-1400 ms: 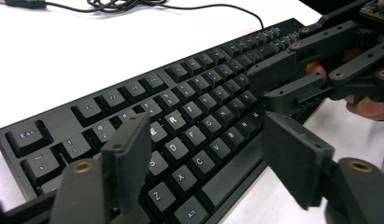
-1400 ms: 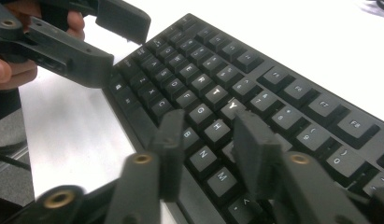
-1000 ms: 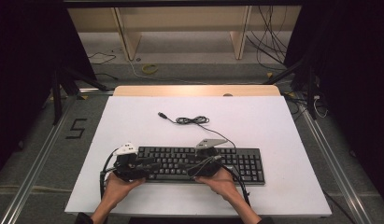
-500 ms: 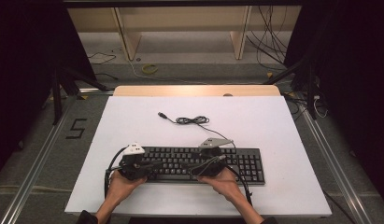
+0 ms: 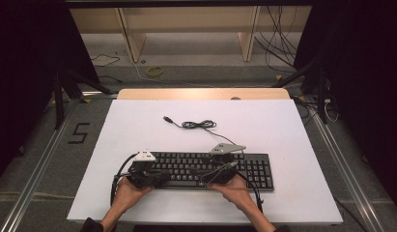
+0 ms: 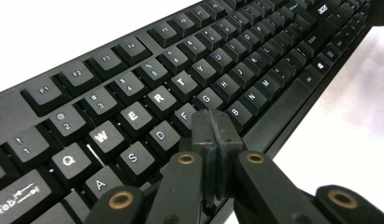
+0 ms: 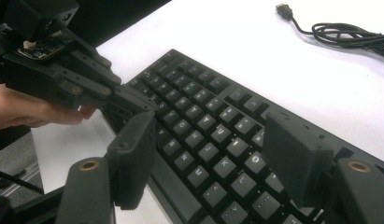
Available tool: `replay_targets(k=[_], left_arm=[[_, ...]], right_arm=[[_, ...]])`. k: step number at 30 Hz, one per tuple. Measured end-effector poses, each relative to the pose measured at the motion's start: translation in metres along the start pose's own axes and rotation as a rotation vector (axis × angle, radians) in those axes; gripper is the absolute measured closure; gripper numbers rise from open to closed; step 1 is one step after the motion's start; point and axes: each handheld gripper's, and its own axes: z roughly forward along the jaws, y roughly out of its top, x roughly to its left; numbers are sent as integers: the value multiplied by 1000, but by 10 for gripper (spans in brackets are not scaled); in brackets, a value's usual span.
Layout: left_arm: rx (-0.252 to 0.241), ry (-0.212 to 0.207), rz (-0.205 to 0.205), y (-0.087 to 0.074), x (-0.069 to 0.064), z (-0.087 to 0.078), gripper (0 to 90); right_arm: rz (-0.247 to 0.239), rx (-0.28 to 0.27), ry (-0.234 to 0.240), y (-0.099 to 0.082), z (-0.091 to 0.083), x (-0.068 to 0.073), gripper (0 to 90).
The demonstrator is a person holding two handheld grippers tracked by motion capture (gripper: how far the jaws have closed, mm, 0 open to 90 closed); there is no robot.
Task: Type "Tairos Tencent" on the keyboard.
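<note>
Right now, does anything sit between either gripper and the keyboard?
Nothing visible does. The shut left gripper hangs directly over the keyboard letter keys, and the open right gripper hovers over its middle keys.

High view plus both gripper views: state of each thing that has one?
keyboard: flat on the table, keys up, nothing gripped.
USB cable: partly coiled, plug loose on the table, unplugged.
left gripper: jaws shut, empty, tips over the F/G keys.
right gripper: jaws just opened, wide, empty, above the keys.

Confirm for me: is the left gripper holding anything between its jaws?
No: the left gripper has its two black jaws pressed flat together with nothing between them, poised above the keyboard.
</note>
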Motion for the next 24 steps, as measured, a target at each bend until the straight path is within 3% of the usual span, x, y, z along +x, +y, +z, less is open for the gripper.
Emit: replay_targets(k=[24], left_arm=[[29,7,-7,-1,2,5,894]], right_arm=[[-6,6,10,-5,-4,0,339]])
